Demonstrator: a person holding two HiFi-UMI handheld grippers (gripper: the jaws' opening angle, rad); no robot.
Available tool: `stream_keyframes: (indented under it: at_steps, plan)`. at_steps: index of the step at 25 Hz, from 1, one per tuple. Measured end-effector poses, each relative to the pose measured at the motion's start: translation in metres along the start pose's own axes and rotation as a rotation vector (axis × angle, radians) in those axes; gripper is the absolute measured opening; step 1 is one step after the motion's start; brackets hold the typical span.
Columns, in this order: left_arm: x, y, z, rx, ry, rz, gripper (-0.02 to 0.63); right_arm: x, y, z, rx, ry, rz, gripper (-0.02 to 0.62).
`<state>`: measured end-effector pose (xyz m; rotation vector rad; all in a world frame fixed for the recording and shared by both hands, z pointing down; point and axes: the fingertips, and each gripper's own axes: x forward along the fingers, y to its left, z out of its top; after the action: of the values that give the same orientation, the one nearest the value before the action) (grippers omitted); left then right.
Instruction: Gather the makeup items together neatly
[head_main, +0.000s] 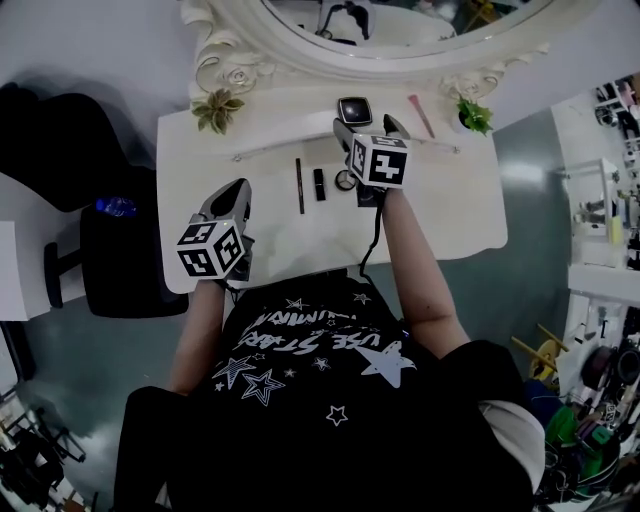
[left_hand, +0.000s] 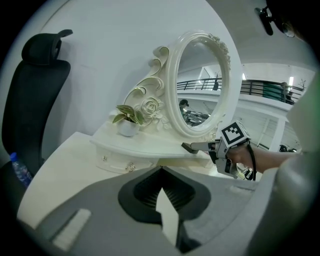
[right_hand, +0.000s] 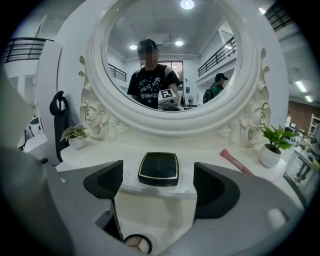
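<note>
right tongs (right_hand: 158, 189) spread wide, empty | compact (right_hand: 158, 169) just beyond them | left tongs (left_hand: 161, 170) closed together

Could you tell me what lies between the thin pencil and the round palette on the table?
A small black tube, shown in the head view.

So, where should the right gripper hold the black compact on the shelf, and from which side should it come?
Probably by its left and right edges, coming from the front. The black compact lies flat on the shelf with the mirror close behind, so the front is the free side. The right gripper faces it, jaws open wider than the case.
</note>
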<state>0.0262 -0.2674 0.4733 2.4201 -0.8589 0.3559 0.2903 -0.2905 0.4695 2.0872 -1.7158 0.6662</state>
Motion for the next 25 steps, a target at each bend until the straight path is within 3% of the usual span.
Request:
stream_keyframes:
  at_steps: [11,19,25]
  plan:
    - [0.000,0.020,-0.002,-0.034,0.014,0.029,0.002,0.035,-0.003,-0.002,-0.008,0.095,-0.024,0.429]
    - [0.005,0.020,-0.005,-0.041,0.025,0.021,0.000,0.039,-0.001,-0.001,0.000,0.094,0.018,0.362]
    - [0.004,0.015,-0.008,-0.029,0.034,0.013,0.001,0.035,-0.001,-0.001,0.016,0.085,0.013,0.359]
